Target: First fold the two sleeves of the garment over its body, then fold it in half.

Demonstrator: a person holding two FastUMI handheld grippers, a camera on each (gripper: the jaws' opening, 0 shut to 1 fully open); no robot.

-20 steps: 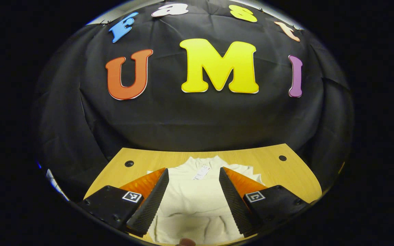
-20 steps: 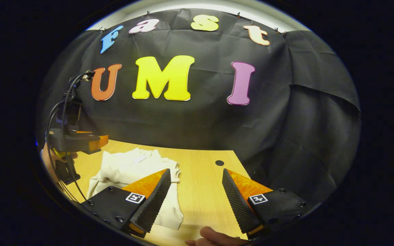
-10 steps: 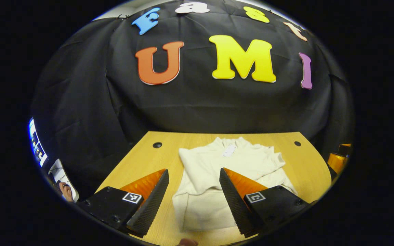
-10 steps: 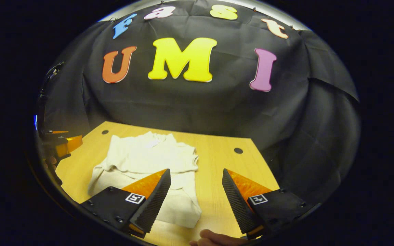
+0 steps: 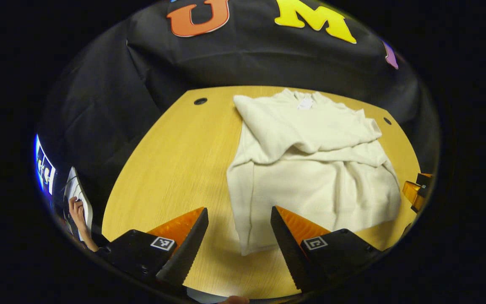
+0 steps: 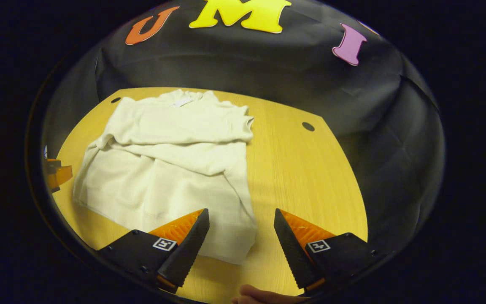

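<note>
cloth-walled recording booth (image 5: 99, 105), wooden table (image 5: 175, 160)

Lighting is dim and warm, brightest on the table (image 5: 175, 160) top. Soft shadows lie beside the garment (image 5: 310, 169) edges. Strong fisheye curvature bends the table rim. Focus is sharp at centre, darkening outward from the table.

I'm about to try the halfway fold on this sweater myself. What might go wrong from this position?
1. Both sleeves lie loosely bunched across the cream sweater; lifting the hem may let them slide out.
2. The left tongs and right tongs are open over opposite bottom corners; uneven grips could skew the fold.
3. The near hem lies close to the wooden table edge, so dragging might pull it off.
</note>
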